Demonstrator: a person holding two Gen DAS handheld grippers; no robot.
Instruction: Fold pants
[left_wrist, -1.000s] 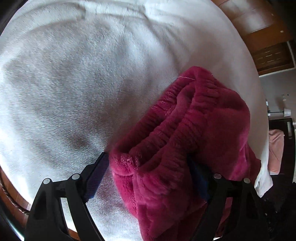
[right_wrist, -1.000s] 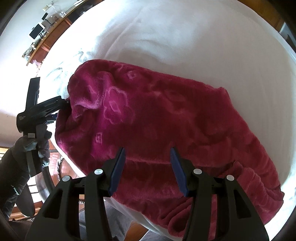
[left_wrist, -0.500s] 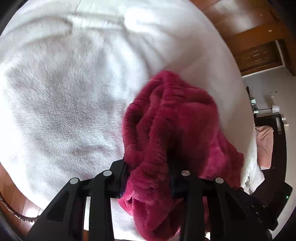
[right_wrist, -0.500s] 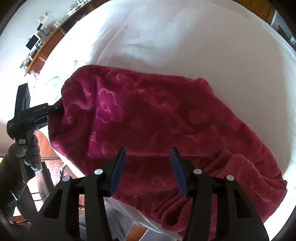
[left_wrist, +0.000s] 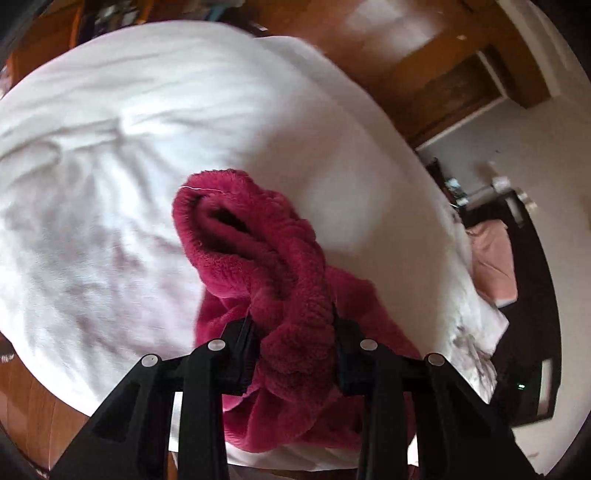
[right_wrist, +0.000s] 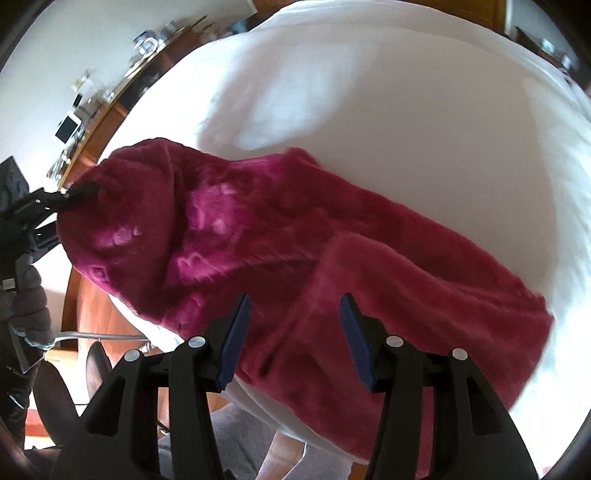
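Note:
Fuzzy magenta pants (right_wrist: 332, 251) lie across a table covered by a white cloth (right_wrist: 406, 110). My left gripper (left_wrist: 293, 332) is shut on the bunched elastic waistband of the pants (left_wrist: 258, 251) and holds it lifted above the cloth. In the right wrist view the left gripper (right_wrist: 79, 192) shows at the far left, pinching the raised waist end. My right gripper (right_wrist: 295, 314) is open and empty, hovering above the pants near the table's near edge. One leg is folded over at the right (right_wrist: 424, 295).
The white cloth (left_wrist: 110, 147) covers a round table with wood floor (left_wrist: 406, 55) beyond. A wooden sideboard with small items (right_wrist: 103, 99) stands at the back left. A pink cloth on dark furniture (left_wrist: 493, 258) is at the right. A chair (right_wrist: 66, 387) is below the table edge.
My left gripper closed on the waistband and lifted it up and back. The waist end rose off the cloth. My right gripper stayed open and moved closer over the pants.

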